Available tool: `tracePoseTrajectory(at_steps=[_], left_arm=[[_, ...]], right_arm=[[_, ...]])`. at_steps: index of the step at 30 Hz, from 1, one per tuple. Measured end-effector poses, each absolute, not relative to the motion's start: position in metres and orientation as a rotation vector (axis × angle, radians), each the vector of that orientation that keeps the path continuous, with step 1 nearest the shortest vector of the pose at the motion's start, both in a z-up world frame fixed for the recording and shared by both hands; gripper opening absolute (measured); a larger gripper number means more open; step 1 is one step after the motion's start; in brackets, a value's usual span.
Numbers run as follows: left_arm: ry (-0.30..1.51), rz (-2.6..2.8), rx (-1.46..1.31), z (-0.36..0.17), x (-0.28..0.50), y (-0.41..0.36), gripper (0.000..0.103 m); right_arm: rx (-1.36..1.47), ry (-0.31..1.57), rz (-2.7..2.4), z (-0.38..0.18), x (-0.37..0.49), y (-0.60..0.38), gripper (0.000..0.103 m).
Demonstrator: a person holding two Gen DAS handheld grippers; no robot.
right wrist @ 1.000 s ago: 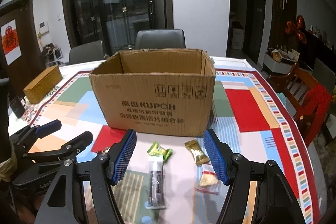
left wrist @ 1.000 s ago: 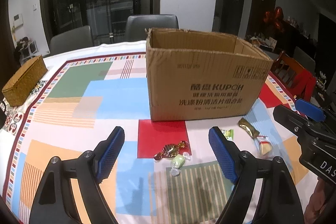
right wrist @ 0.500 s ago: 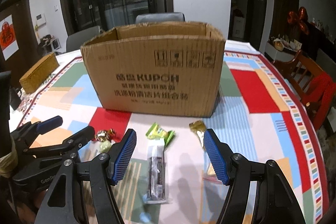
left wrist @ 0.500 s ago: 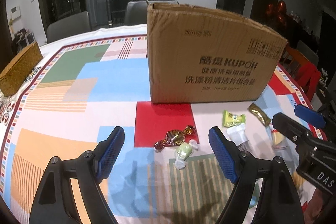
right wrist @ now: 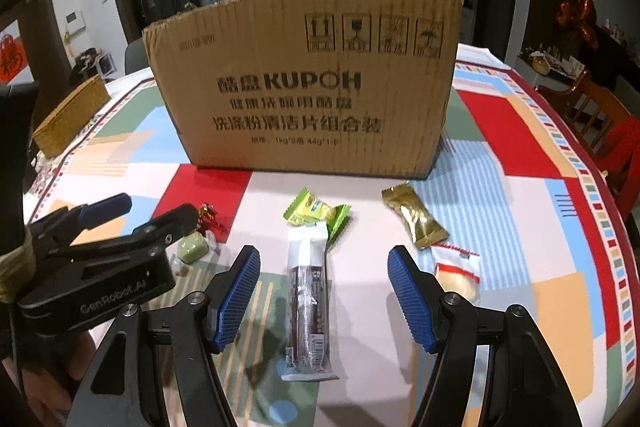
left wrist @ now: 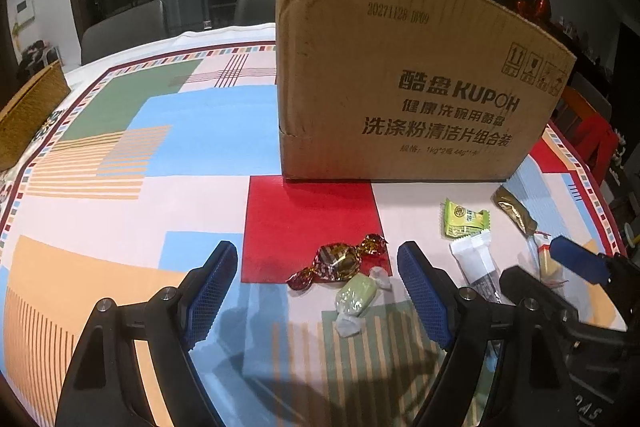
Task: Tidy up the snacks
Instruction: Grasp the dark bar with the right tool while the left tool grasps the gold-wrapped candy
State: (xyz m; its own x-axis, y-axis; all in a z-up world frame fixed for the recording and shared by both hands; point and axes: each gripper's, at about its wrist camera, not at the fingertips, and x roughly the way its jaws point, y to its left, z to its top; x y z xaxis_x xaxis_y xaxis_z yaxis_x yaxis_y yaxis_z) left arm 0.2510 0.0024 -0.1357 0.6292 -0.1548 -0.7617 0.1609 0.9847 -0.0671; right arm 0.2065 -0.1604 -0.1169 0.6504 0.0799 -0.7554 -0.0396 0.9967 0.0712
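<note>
I've got both claws spread and empty: left gripper (left wrist: 318, 297) brackets the red-gold candy (left wrist: 338, 261), right gripper (right wrist: 324, 297) straddles the dark snack bar (right wrist: 310, 301), cardboard box (right wrist: 312, 83) waiting just beyond.

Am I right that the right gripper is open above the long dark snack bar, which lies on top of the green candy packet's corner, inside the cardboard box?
Not quite: the long dark snack bar lies on the patterned tablecloth in front of the brown cardboard box, not inside it. The right wrist view shows this; the open right gripper and green candy packet are as stated.
</note>
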Motion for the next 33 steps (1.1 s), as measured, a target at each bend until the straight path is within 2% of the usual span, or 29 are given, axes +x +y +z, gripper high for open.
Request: tracePoseTrajectory(at_steps=[5, 12, 14, 19, 24, 25, 27, 33], left_arm=[[0.893, -0.186, 0.010, -0.146, 0.259, 0.001, 0.080], [0.920, -0.196, 0.006, -0.158, 0.265, -0.003, 0.070], [0.922, -0.192, 0.010, -0.160, 0.265, -0.003, 0.067], [0.909, -0.191, -0.005, -0.159, 0.267, 0.001, 0.048], [0.909, -0.201, 0.004, -0.158, 0.271, 0.001, 0.032], [0.909, -0.203, 0.005, -0.158, 0.271, 0.000, 0.030], [0.910, -0.208, 0.000, -0.158, 0.272, 0.000, 0.027], [0.900, -0.208, 0.001, -0.155, 0.269, 0.000, 0.026]], right_arm=[[0.055, 0.880, 0.069, -0.124, 0.209, -0.160, 0.067], [0.058, 0.908, 0.077, -0.135, 0.210, -0.158, 0.067], [0.058, 0.916, 0.077, -0.138, 0.210, -0.158, 0.063], [0.075, 0.943, 0.090, -0.144, 0.214, -0.159, 0.042], [0.080, 0.946, 0.093, -0.146, 0.217, -0.158, 0.030], [0.080, 0.947, 0.095, -0.146, 0.217, -0.158, 0.024], [0.082, 0.948, 0.101, -0.146, 0.218, -0.158, 0.022], [0.085, 0.941, 0.102, -0.143, 0.218, -0.159, 0.020]])
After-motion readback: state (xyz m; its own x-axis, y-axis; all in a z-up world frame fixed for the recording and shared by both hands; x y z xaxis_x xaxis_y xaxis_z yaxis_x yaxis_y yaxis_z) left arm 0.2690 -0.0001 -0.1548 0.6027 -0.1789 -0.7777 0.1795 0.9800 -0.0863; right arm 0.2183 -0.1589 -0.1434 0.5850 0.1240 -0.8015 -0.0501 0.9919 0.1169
